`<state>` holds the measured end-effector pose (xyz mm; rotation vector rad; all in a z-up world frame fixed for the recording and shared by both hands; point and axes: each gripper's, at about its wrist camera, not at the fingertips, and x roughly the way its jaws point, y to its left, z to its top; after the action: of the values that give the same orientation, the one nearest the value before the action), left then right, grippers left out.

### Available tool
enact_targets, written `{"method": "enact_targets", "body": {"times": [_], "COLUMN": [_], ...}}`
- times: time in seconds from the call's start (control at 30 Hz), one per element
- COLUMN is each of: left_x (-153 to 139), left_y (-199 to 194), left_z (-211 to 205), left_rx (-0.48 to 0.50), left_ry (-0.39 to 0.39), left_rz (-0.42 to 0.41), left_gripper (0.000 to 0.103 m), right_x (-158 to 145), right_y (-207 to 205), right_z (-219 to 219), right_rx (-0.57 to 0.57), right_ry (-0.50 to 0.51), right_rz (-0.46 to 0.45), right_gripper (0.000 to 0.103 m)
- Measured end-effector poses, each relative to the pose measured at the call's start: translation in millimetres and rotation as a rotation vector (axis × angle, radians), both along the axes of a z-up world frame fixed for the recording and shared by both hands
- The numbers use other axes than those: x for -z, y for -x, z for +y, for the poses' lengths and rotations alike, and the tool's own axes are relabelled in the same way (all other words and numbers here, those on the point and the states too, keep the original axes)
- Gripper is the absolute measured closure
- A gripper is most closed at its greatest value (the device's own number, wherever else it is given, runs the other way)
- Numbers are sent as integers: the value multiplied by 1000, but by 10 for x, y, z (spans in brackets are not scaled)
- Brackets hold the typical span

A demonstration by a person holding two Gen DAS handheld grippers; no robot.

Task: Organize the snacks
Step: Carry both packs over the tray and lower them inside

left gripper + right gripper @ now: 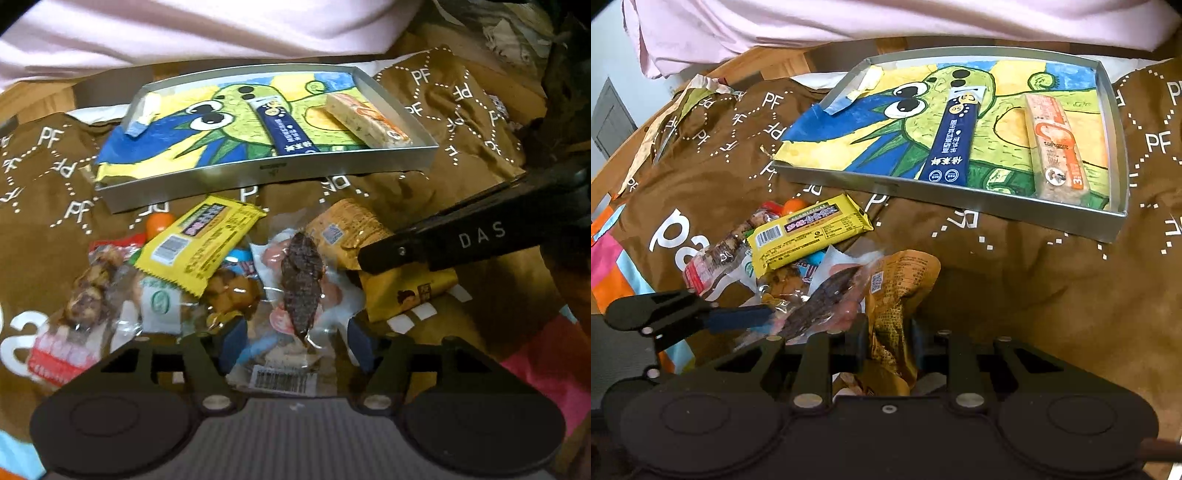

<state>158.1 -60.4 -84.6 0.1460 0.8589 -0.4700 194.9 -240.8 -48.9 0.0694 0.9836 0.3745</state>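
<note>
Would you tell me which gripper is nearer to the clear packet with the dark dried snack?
Left. The left gripper has its fingers on either side of the clear packet, not pressing it. The right gripper is beside it, shut on the tan packet.

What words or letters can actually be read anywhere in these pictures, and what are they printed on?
"DAS": on the right gripper's finger.
"PF", repeated: on the brown cloth.
"3": on the orange bar in the tray.
Print on the blue stick, yellow packet and tan packet: too small to read.
</note>
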Motion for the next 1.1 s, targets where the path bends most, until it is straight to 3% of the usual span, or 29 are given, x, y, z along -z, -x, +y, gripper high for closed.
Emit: {"method": "enact_targets", "body": {"times": [0.03,0.2,0.27,0.47,0.63,0.87,1.1], "left_x": [6,-6,-25,-131,-303,-531,-818], "left_y": [-4,30,52,141,263,274,-168], "left_z": [-1,-3,4,104,165,225,107], "left_rx": [-1,2,-13,-75,-94,-156,-206], "left_ry": [-4,-8,-1,36,82,183,181], "left_rz": [0,0,2,-6,-87,-143,-236], "left_gripper": [48,52,64,70,70,70,69], "right_x": [1,17,12,-83,-164,-410,-558], "right_y": [-3,-23,-16,27,96,189,91], "right_z": [-4,-13,-9,18,27,-19,-105], "right_rx": [2,11,10,5,0,16,45], "right_ry": [2,7,9,24,45,6,1], "right_rz": [0,6,5,-32,-83,-246,-492], "right_gripper": [77,77,77,77,77,77,77]}}
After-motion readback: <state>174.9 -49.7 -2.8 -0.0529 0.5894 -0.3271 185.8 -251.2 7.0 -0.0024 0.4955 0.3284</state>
